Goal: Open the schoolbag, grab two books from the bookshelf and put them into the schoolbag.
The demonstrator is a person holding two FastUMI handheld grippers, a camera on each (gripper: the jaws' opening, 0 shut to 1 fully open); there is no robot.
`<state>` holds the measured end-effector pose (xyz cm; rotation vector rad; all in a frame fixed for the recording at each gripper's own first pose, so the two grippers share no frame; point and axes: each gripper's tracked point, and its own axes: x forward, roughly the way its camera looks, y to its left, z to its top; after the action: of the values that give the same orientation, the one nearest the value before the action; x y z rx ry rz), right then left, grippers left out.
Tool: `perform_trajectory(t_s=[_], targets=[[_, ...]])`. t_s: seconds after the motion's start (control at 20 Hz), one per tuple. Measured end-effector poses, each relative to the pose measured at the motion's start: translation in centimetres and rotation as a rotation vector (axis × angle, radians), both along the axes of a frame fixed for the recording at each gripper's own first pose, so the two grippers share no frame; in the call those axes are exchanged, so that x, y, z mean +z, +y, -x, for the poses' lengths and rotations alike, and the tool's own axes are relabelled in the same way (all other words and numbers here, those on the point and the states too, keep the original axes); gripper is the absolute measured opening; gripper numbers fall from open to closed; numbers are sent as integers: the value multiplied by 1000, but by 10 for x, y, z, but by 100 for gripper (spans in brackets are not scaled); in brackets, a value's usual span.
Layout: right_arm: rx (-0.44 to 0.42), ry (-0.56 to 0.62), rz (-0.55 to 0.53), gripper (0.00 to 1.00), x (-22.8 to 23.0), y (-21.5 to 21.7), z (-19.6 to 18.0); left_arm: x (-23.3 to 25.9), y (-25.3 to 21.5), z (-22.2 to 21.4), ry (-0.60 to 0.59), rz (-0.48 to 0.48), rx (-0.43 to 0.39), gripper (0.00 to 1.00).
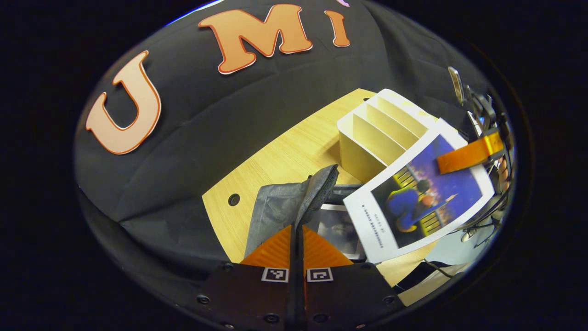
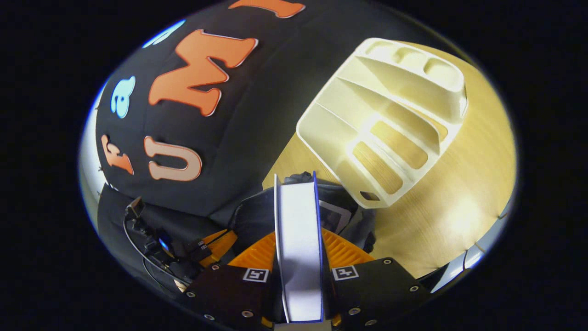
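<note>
My left gripper (image 1: pixel 297 230) is shut on the raised rim of the grey schoolbag (image 1: pixel 275 207), holding its mouth open. Inside the bag lies a book with a dark cover (image 1: pixel 337 227). Above the opening hangs a second book with a blue picture cover (image 1: pixel 413 202), tilted, with a finger (image 1: pixel 464 156) of the right gripper pressed on its far edge. In the right gripper view, my right gripper (image 2: pixel 299 235) is shut on this book (image 2: pixel 298 216), seen edge-on, over the schoolbag (image 2: pixel 358 220). The cream bookshelf (image 1: pixel 367 138) stands behind with bare slots.
The wooden table (image 1: pixel 285 156) has a cable hole (image 1: pixel 234 199) left of the bag. The bookshelf (image 2: pixel 390 115) stands right of the bag in the right gripper view, with bare table (image 2: pixel 459 193) beyond it. The left gripper (image 2: pixel 183 250) and its cables show at lower left.
</note>
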<state>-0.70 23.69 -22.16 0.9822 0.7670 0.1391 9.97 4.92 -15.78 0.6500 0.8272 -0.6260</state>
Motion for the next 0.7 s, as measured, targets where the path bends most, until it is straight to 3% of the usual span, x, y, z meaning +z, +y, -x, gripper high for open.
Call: perform_trajectory(t_s=[0.25, 0.4, 0.7], targets=[[-83, 34, -132, 36, -53, 21, -24, 7, -6, 3, -8, -12, -17, 0], [-97, -2, -111, 35, -74, 34, -40, 14, -13, 3, -31, -35, -48, 0], [-149, -59, -178, 36, -79, 68, -75, 19, -24, 0, -44, -41, -71, 1]])
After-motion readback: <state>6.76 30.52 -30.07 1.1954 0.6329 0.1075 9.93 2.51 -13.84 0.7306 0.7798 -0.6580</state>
